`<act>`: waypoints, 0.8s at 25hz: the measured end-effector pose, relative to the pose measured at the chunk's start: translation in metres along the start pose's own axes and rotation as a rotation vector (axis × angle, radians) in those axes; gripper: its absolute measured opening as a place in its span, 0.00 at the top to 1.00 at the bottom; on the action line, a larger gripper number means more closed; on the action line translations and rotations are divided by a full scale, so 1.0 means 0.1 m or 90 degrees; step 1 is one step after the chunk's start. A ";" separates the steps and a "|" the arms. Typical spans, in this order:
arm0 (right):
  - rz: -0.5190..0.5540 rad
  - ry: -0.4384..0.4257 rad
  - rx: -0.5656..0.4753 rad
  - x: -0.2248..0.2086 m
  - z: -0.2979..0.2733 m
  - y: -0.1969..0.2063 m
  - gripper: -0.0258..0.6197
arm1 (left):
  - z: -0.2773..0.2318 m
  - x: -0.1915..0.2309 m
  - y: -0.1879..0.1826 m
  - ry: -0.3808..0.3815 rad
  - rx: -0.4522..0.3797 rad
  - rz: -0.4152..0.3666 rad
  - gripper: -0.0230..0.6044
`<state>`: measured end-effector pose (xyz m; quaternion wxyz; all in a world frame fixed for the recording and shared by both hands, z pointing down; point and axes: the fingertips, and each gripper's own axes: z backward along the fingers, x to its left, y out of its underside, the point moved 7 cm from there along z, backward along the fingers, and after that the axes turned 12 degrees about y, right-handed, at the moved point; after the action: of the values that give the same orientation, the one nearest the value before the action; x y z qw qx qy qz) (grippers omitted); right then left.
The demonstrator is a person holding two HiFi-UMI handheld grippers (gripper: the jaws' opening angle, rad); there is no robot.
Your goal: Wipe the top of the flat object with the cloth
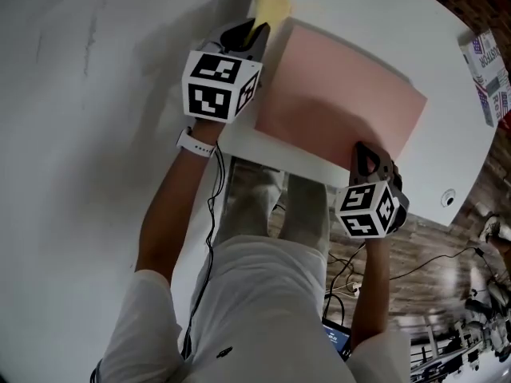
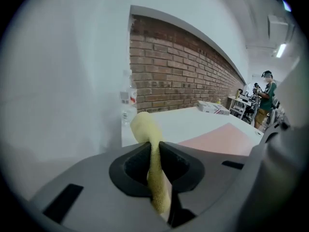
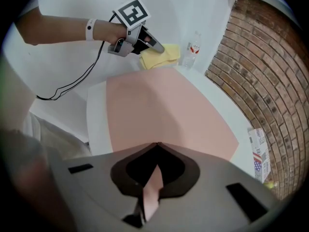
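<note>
A flat pink mat (image 1: 339, 106) lies on the white table (image 1: 447, 142). My right gripper (image 1: 363, 150) is shut on the mat's near edge; in the right gripper view the pink edge (image 3: 150, 192) runs between the jaws of my right gripper (image 3: 157, 146). My left gripper (image 1: 259, 30) hovers at the mat's far left corner, shut on a yellow cloth (image 1: 271, 5). In the left gripper view the cloth (image 2: 147, 129) hangs out past the jaws of my left gripper (image 2: 154, 145). The right gripper view shows the cloth (image 3: 159, 57) resting by the mat's far corner.
A clear water bottle (image 3: 192, 52) stands just beyond the cloth at the table's far corner. A printed box (image 1: 487, 70) sits at the table's right side. A brick wall (image 3: 260, 66) runs along the far side. The person's legs are under the table's near edge (image 1: 275, 159).
</note>
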<state>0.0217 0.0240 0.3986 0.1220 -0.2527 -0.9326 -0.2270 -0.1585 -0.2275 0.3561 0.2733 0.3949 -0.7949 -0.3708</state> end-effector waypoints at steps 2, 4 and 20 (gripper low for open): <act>0.007 0.000 0.003 0.01 0.00 -0.01 0.97 | -0.15 0.01 0.08 0.034 0.023 0.024 0.87; 0.008 0.000 0.005 0.00 0.00 -0.01 0.97 | -0.29 -0.01 0.15 0.070 0.038 0.060 0.87; -0.053 0.003 0.003 -0.01 -0.01 0.01 0.97 | -0.10 -0.20 0.50 0.202 0.065 0.151 0.87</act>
<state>0.0229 0.0237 0.3993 0.1150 -0.2130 -0.9425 -0.2305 -0.1612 -0.1937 0.3996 0.4168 0.3652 -0.8005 -0.2283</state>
